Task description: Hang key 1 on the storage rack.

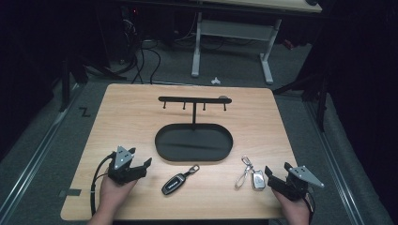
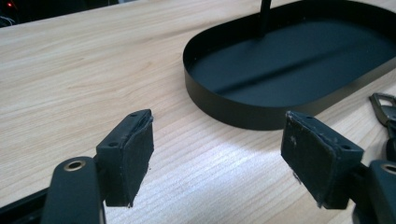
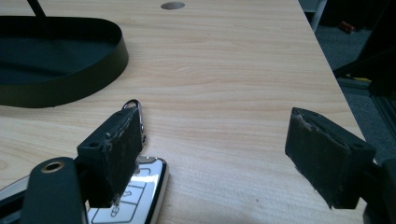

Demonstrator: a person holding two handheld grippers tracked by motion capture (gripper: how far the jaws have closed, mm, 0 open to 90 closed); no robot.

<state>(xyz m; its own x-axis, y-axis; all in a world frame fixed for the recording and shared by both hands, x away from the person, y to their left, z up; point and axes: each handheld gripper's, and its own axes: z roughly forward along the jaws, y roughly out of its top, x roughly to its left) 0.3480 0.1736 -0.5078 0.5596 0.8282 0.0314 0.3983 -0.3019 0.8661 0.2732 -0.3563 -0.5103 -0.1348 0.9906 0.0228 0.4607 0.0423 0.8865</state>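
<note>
Here, Both Hand-Held Grippers Released Beside Two Key Fobs

Right hand-held gripper [image 1: 276,175] released, silver key fob [image 1: 257,179] just beside its left jaw, ring end pointing toward the black tray [image 1: 162,149]; left hand-held gripper [image 1: 140,165] released, black key fob [image 1: 173,183] near, lying diagonally on the surface [image 1: 126,112]; the near edge is close, with open room toward the hook rack [image 1: 193,99].

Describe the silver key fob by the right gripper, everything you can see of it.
The shiny silver rectangular key fob lies flat on the light wooden table, near its front edge, right of the black oval tray. A metal ring loop trails from its top. Button icons show on its face. The open right gripper sits just beside it; contact is unclear.
</note>
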